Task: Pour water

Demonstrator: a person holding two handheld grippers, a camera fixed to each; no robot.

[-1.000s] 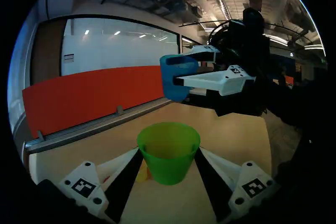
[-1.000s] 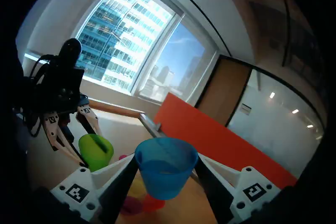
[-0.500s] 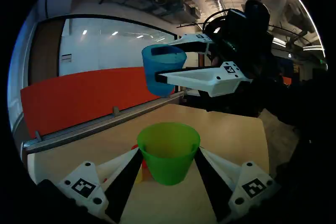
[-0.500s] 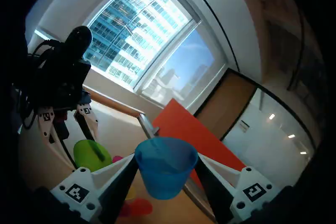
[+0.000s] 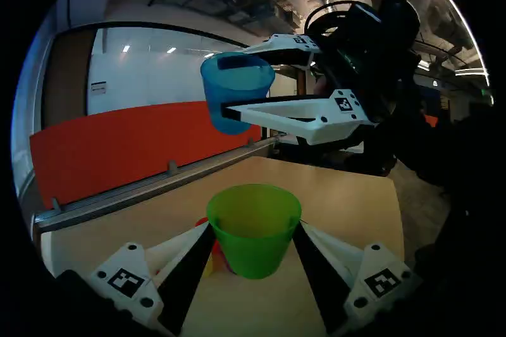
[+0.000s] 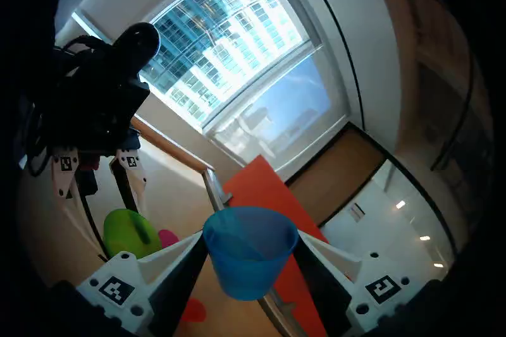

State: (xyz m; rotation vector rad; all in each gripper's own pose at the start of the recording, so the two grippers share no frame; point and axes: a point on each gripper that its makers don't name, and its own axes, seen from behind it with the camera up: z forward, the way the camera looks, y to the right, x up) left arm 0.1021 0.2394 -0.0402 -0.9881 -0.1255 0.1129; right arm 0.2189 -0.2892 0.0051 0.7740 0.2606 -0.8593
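rising across the last second, the right gripper has carried the blue cup, pinched between both fingers, up and closer over the green cup, so pouring looks near but not begun. the left gripper clamps the green cup over the table, short of its far edge; the blue cup hangs above, slightly left.
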